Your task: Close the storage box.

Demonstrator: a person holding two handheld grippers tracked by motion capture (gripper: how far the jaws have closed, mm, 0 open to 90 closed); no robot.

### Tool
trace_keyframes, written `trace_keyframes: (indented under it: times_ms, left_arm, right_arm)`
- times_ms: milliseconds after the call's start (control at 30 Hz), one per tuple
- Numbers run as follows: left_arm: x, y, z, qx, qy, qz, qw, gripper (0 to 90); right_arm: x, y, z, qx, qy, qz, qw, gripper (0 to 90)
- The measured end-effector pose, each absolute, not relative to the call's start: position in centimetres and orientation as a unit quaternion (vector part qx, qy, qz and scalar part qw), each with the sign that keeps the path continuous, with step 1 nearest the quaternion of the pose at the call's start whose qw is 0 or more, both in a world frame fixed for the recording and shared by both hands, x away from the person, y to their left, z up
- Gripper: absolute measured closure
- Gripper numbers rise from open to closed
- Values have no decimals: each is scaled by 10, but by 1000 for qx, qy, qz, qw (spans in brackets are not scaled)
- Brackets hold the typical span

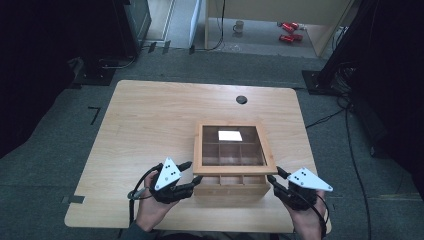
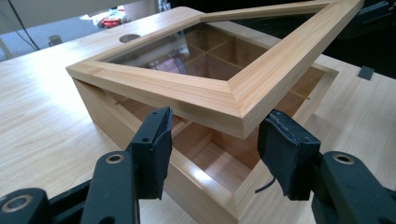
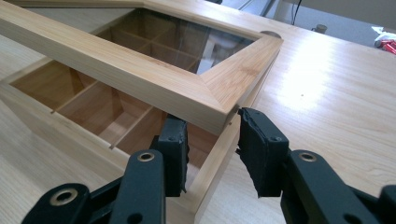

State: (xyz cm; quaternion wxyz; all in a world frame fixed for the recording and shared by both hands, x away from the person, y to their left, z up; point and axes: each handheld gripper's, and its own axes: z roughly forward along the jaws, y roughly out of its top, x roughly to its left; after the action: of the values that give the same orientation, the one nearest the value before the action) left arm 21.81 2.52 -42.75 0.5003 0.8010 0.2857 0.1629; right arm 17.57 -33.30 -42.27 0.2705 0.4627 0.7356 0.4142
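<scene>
Floor mug [image 1: 239,26] overhead, lid [image 2: 205,93] seemingly raised

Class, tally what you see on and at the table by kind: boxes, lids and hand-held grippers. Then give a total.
wooden box: 1
glass-paned lid: 1
grippers: 2 (left gripper, right gripper)
Total: 4

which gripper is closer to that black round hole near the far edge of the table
Right, though only slightly. The hole lies beyond the box, a little right of its middle; the right gripper and left gripper flank the box's near corners.
</scene>
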Motion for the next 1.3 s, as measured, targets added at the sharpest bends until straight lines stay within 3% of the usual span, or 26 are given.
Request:
trace_keyframes:
  times_ms: [1300]
  left_arm:
    - [206, 19, -460, 823, 285, 161, 465, 414]
  right_arm:
    - [167, -333, -458, 478, 749, 391, 240, 570]
